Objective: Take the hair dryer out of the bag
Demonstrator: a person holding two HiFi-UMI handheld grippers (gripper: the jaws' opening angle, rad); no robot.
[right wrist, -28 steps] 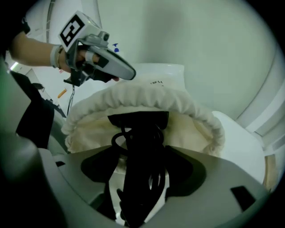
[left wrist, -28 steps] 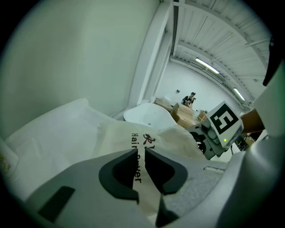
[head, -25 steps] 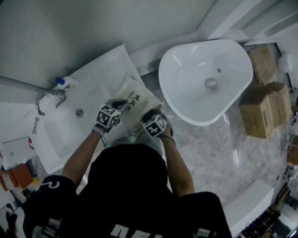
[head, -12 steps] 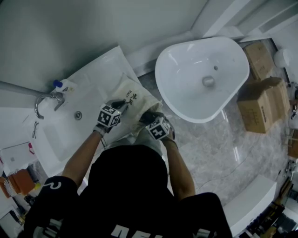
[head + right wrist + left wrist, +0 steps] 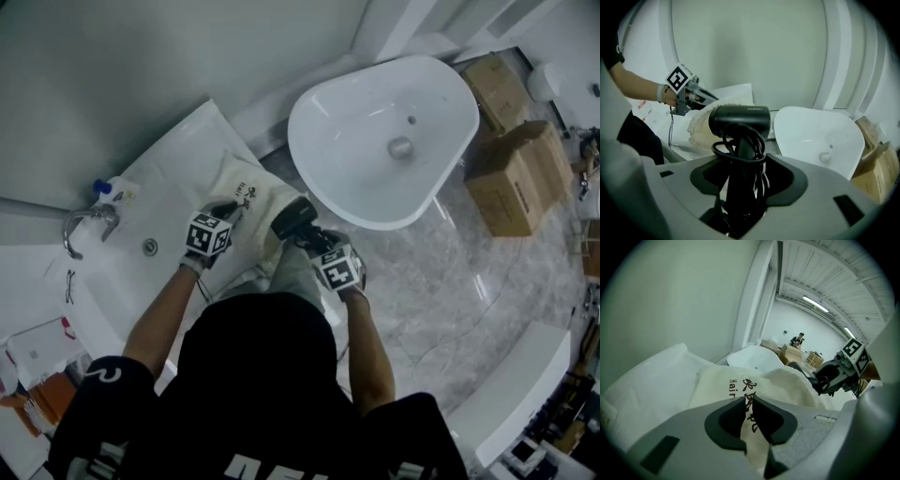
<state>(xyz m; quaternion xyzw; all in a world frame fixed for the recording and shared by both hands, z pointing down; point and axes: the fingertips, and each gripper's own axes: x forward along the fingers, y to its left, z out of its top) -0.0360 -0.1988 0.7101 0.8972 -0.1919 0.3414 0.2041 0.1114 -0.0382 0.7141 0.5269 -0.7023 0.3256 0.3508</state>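
Quick note on what's new: a second ago my right gripper [image 5: 312,236] was buried at the mouth of the bag [image 5: 246,190] and no dryer showed. Now it has drawn back toward 5 o'clock in the head view, and the black hair dryer [image 5: 293,216] is out in the open, just off the bag's mouth at about 4 o'clock from it. In the right gripper view the jaws are clenched on the dryer's handle, with the cord [image 5: 739,151] looped around it, and the barrel [image 5: 740,119] stands upright above them, clear of the cloth behind. My left gripper [image 5: 228,209] hasn't budged. It stays clamped on a fold of the bag, the printed fabric [image 5: 749,392] pinched between its jaws, holding the bag down on the white counter [image 5: 159,178] beside the faucet [image 5: 89,223]. So the pull-against-anchor worked; I judge the extraction essentially done — the barrel and handle are free, though I can't tell whether the tail of the cord is out, since it drops out of sight below the jaws. What's left, I'd guess, is carrying the dryer farther off toward 5 o'clock, away from the round basin [image 5: 375,103] at 1 o'clock, then letting the bag go. The risk is the cord snagging on the bag's mouth.
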